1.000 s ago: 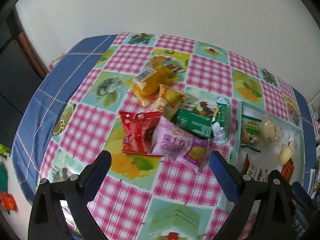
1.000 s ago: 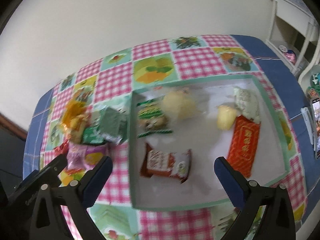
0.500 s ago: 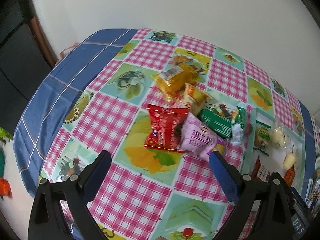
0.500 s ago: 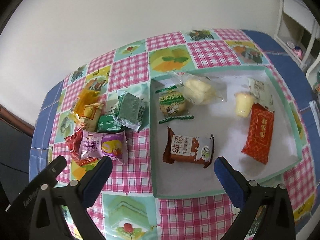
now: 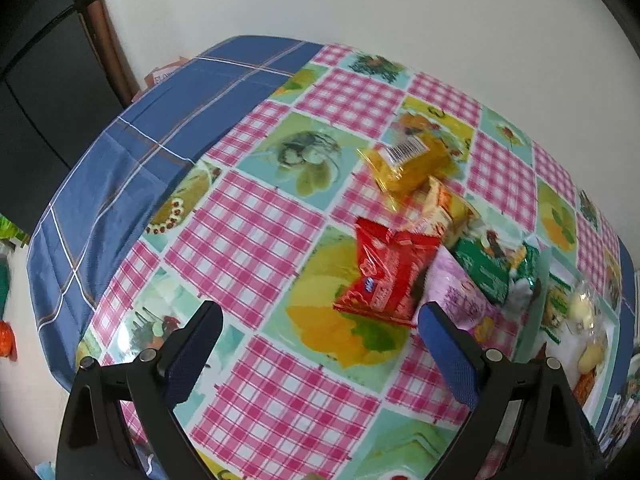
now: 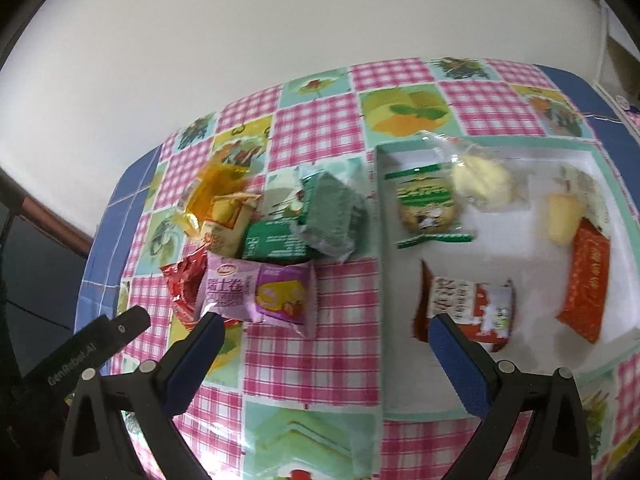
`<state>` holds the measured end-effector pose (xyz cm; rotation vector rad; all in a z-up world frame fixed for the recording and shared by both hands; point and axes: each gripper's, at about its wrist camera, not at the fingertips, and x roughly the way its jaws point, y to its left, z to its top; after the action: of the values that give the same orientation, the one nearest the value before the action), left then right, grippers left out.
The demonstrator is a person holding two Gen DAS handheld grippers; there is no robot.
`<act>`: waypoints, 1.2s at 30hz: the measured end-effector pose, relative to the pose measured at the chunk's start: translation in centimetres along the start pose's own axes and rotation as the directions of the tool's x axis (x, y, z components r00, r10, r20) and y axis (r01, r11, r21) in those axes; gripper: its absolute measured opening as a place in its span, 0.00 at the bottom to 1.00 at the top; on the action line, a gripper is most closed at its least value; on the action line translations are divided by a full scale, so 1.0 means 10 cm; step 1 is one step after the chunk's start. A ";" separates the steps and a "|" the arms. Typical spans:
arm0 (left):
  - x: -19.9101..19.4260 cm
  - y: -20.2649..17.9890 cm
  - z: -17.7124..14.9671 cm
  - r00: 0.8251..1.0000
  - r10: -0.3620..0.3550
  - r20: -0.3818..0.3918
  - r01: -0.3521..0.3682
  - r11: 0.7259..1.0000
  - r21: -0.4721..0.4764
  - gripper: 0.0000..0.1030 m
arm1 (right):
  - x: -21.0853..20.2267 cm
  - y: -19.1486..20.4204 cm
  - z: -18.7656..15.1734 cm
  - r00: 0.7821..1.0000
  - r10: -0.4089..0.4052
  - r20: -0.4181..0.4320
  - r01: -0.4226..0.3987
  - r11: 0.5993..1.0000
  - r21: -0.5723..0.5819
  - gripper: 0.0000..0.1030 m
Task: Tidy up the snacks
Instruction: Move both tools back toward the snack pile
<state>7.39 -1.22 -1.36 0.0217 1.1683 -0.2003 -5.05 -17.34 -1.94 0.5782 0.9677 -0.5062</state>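
A heap of loose snack packets lies on the checked tablecloth: a red packet [image 5: 386, 276], a pink packet [image 6: 260, 294], a green packet [image 6: 276, 244], a grey-green packet [image 6: 332, 214] and yellow packets [image 5: 408, 160]. A white tray [image 6: 600, 364] with a green rim holds several snacks, among them a red-and-white packet [image 6: 468, 306] and an orange-red packet [image 6: 586, 284]. My left gripper [image 5: 318, 320] is open and empty, above the cloth left of the heap. My right gripper [image 6: 326, 326] is open and empty, above the cloth between the pink packet and the tray.
The table [image 5: 248, 240] stands against a white wall. A blue cloth border [image 5: 132, 152] marks its left edge, with a dark doorway [image 5: 40, 92] beyond. White furniture [image 6: 618, 40] stands at the far right. The left gripper's body [image 6: 80, 356] shows in the right wrist view.
Both grippers have swung left, still open. The heap has moved right in the left wrist view. The tray has slid right in the right wrist view, bringing the heap nearer.
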 end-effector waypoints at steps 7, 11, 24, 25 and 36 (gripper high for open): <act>0.08 0.10 0.03 1.000 0.009 -0.018 -0.009 0.999 -0.038 0.95 | 0.16 0.17 -0.01 0.999 0.030 -0.029 -0.031 0.999 -0.044 1.00; 0.11 0.10 0.04 0.999 0.021 -0.027 -0.022 0.999 -0.041 0.95 | 0.22 0.24 0.04 0.998 0.046 -0.031 -0.048 0.996 -0.072 1.00; 0.43 0.19 0.13 0.995 0.041 -0.093 -0.049 0.995 -0.087 0.95 | 0.46 0.50 0.15 0.999 -0.030 -0.019 0.023 0.956 -0.294 0.99; 0.43 0.21 0.14 0.995 0.042 -0.091 -0.050 0.994 -0.094 0.95 | 0.47 0.53 0.16 0.999 -0.032 -0.014 0.026 0.951 -0.308 0.98; 0.50 0.30 0.13 0.993 0.046 -0.108 -0.062 0.987 -0.148 0.95 | 0.66 0.74 0.16 0.999 0.018 -0.044 -0.034 0.912 -0.409 0.95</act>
<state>11.00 0.88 -5.67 -0.0700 1.2834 -0.0627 3.78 -13.81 -5.25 0.2216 1.0654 -0.2547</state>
